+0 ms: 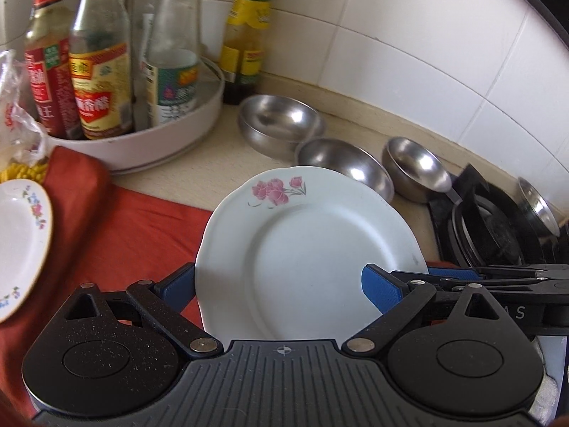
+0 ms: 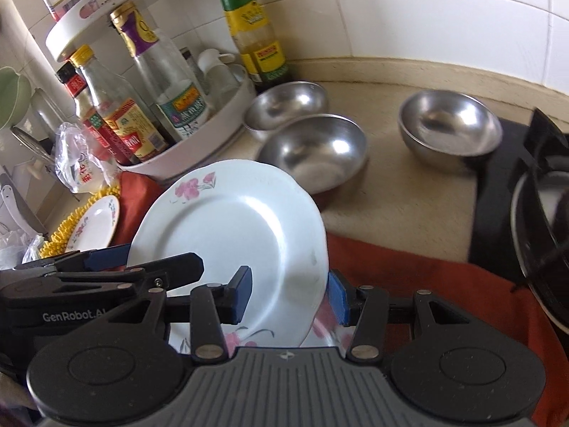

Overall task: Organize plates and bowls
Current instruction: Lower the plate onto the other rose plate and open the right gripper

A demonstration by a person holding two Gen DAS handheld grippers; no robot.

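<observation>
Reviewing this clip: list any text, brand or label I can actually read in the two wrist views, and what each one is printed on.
"GenRobot.AI": white print on the black body of the left tongs, seen in the right wrist view.
"A S": the visible end of a word on the right tongs, in the left wrist view.
Sauce bottle labels: Chinese characters and small print, too blurred to read.
Plastic bag: red print, unreadable.
Plate: flowers only, no text.

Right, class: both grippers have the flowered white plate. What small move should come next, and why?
Probably level it and ease it down. The left gripper and right gripper clamp the tilted white plate at opposite rims, and another flowered plate lies beneath it, so stacking seems likely.
</observation>
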